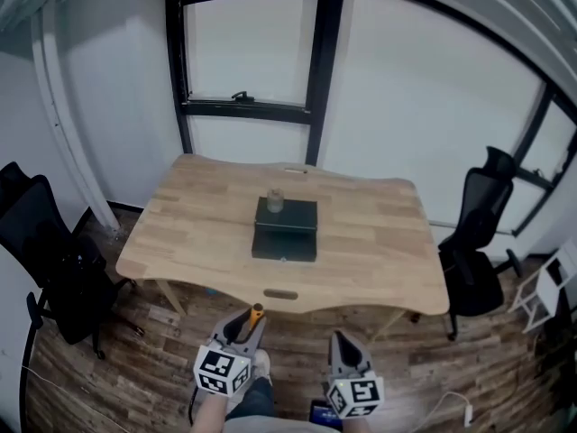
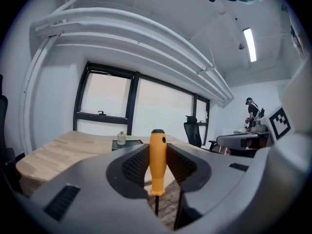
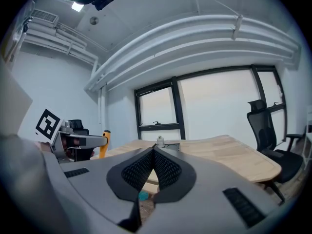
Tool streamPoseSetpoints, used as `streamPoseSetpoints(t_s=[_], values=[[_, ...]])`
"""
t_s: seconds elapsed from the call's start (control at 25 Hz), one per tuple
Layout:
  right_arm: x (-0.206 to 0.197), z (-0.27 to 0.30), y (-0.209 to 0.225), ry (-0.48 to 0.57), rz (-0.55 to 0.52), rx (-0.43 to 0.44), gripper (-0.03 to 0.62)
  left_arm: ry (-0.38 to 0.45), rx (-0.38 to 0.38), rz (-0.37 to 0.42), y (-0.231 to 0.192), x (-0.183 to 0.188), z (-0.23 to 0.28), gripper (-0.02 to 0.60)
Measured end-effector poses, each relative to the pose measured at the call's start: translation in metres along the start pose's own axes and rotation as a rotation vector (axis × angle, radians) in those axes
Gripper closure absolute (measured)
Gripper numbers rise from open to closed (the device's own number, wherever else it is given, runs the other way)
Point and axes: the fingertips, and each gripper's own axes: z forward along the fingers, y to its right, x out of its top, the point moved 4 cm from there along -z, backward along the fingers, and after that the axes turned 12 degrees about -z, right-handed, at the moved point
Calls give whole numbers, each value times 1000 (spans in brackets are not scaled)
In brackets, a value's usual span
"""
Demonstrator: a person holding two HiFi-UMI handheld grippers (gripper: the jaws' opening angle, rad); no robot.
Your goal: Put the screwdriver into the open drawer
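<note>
Standing upright, the screwdriver [image 2: 157, 165] is pinched between the left gripper [image 2: 157, 151] jaws; right gripper [image 3: 153, 152] jaws pressed together.

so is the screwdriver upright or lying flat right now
Upright: the screwdriver stands vertically, handle up and shaft down, clamped in the left gripper.

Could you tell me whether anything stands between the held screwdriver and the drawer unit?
Nothing visible does: only floor and bare tabletop separate the screwdriver in the left claw from the drawer unit; a jar sits atop it.
</note>
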Motion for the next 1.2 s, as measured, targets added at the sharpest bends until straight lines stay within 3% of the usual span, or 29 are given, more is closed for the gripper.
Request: streamPoseSetpoints(t_s=[0.16, 0.6, 1.2], values=[[10, 71, 17, -31, -2, -1, 597, -11, 2, -32, -45, 20, 49, 469], [31, 223, 41, -106, 17, -25, 597, -65, -25, -31, -148, 75, 171, 469], [30, 272, 70, -136, 31, -106, 597, -94, -102, -22, -175, 91, 242, 469]])
